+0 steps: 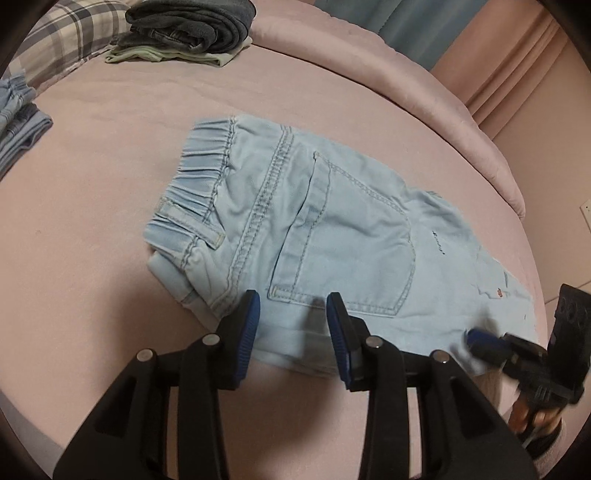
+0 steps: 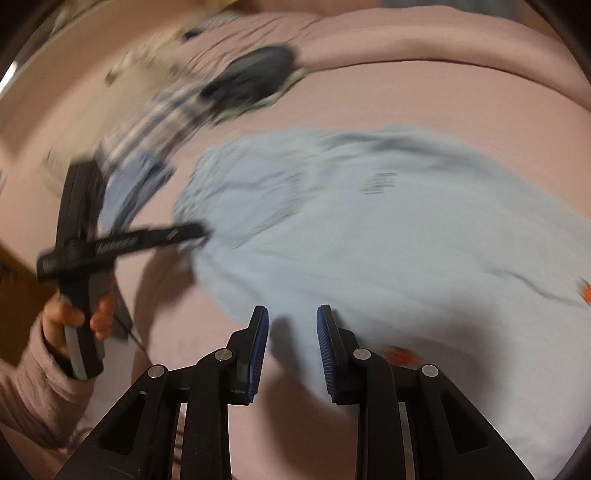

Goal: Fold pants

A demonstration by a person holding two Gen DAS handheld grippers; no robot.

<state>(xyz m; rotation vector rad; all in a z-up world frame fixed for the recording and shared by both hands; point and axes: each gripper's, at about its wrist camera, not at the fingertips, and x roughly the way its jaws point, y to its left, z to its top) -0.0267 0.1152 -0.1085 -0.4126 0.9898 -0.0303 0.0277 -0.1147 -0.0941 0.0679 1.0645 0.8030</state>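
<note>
The light blue denim pants (image 1: pixel 314 229) are folded into a compact bundle on the pink bed (image 1: pixel 92 206), elastic waistband at the left, back pocket facing up. Lots of bare sheet around them, other folded clothes (image 1: pixel 188 33) well apart. Left gripper (image 1: pixel 293 314) and right gripper (image 2: pixel 292 325) both hang over the near edge, fingers narrowly apart, gripping nothing.

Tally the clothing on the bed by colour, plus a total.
Light blue pants: 1
Dark grey garment: 1
Pale green garment: 1
Blue denim pile, left edge: 1 pile, item count unclear
Total: 4
</note>
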